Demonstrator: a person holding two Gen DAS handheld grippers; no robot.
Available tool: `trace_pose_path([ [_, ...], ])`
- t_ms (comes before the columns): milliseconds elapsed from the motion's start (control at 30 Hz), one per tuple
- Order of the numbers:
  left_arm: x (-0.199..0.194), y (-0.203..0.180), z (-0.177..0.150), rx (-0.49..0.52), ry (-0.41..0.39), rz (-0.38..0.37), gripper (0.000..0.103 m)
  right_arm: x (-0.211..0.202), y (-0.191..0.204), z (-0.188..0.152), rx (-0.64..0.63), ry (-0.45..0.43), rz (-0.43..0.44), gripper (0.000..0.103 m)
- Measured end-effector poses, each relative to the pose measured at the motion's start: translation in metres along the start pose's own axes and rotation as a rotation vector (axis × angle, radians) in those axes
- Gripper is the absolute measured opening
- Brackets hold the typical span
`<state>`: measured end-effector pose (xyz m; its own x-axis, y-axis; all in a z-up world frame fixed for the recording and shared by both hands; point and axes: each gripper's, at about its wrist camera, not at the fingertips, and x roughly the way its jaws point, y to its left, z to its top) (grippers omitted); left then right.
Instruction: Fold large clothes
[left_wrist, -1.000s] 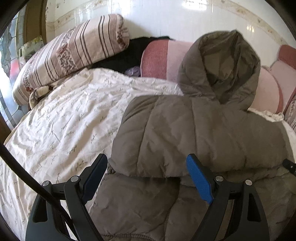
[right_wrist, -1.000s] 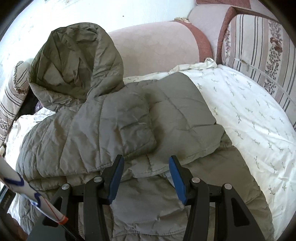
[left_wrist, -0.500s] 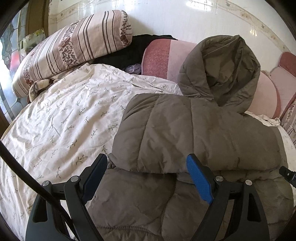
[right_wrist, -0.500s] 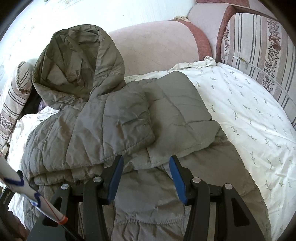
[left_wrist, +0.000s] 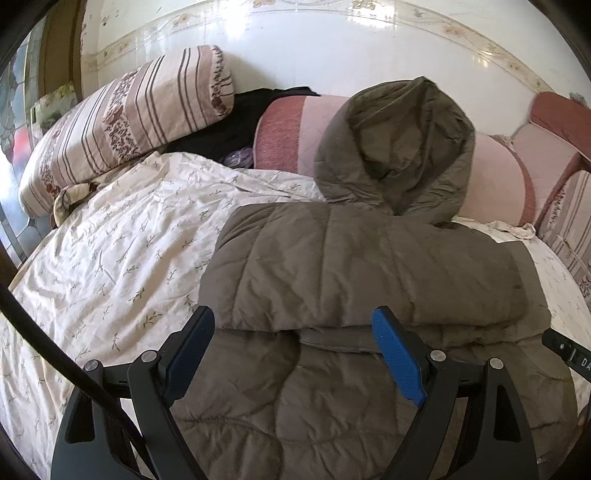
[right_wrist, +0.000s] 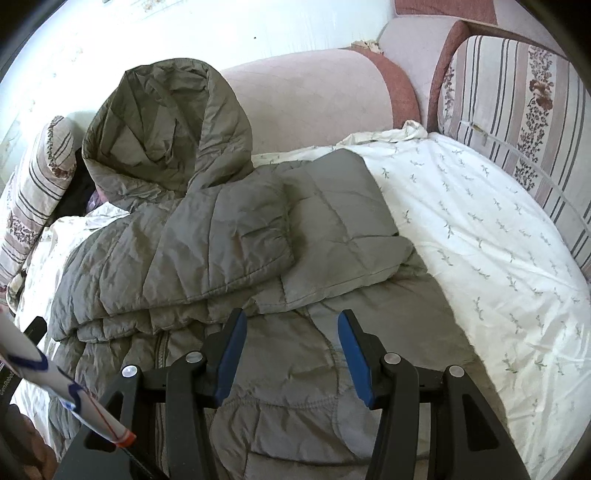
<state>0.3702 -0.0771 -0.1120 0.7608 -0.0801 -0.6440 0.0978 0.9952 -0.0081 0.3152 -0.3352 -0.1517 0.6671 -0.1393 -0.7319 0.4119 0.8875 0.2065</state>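
In the left wrist view, the left gripper (left_wrist: 295, 325) stood wide open above the jacket (left_wrist: 362, 280) and gripped nothing. The jacket lay on the flowered sheet (left_wrist: 110, 258), sleeves folded across its body, its hood (left_wrist: 399, 147) propped against a pink cushion (left_wrist: 288, 136).

In the right wrist view, the right gripper (right_wrist: 291, 332) was about half open over the jacket (right_wrist: 221, 243) and empty. The hood (right_wrist: 166, 129) leaned on the cushion (right_wrist: 314, 96); bare sheet (right_wrist: 480, 240) lay to the right.
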Motion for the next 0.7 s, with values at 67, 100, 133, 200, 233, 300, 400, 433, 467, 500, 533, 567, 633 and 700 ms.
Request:
trace_pose_path([
  [67,-0.004,-0.005,-0.001,0.0,-0.002,-0.009,0.086,-0.002,-0.002,-0.001,0.001,0.0,-0.003,0.056],
  [100,-0.006,-0.008,-0.002,0.002,0.001,-0.016,0.086,-0.003,-0.004,-0.003,0.003,0.003,-0.005,0.056],
  [133,-0.007,-0.011,-0.003,0.003,0.003,-0.022,0.086,-0.003,-0.005,-0.003,0.004,0.006,-0.004,0.056],
  [200,-0.009,-0.016,-0.004,0.004,0.003,-0.032,0.086,-0.004,-0.006,-0.006,0.006,0.012,-0.004,0.056],
  [233,-0.01,-0.019,-0.005,0.006,0.003,-0.038,0.086,-0.004,-0.007,-0.007,0.004,0.014,-0.004,0.056],
  [300,-0.011,-0.025,-0.007,0.011,0.009,-0.044,0.086,-0.004,-0.007,-0.008,-0.006,0.018,-0.003,0.056],
  [400,-0.009,-0.032,-0.008,0.012,0.018,-0.06,0.086,-0.002,-0.008,-0.008,-0.008,0.028,-0.008,0.056],
  [433,-0.007,-0.035,-0.009,0.014,0.022,-0.062,0.086,0.0,-0.01,-0.008,-0.005,0.033,-0.005,0.056],
  [467,-0.006,-0.036,-0.009,0.016,0.027,-0.063,0.086,0.001,-0.01,-0.008,-0.002,0.035,-0.003,0.056],
  [500,-0.004,-0.038,-0.009,0.019,0.034,-0.062,0.086,0.002,-0.011,-0.008,0.0,0.038,-0.005,0.056],
  [533,-0.001,-0.039,-0.01,0.022,0.043,-0.059,0.086,0.003,-0.012,-0.008,0.001,0.041,-0.005,0.056],
  [567,0.002,-0.04,-0.011,0.022,0.052,-0.058,0.086,0.004,-0.012,-0.008,0.003,0.042,-0.003,0.056],
  [633,0.007,-0.04,-0.011,0.015,0.067,-0.057,0.086,0.006,-0.013,-0.009,0.006,0.046,-0.003,0.056],
  [700,0.011,-0.037,-0.011,0.003,0.077,-0.056,0.086,0.01,-0.013,-0.01,0.011,0.055,-0.001,0.056],
])
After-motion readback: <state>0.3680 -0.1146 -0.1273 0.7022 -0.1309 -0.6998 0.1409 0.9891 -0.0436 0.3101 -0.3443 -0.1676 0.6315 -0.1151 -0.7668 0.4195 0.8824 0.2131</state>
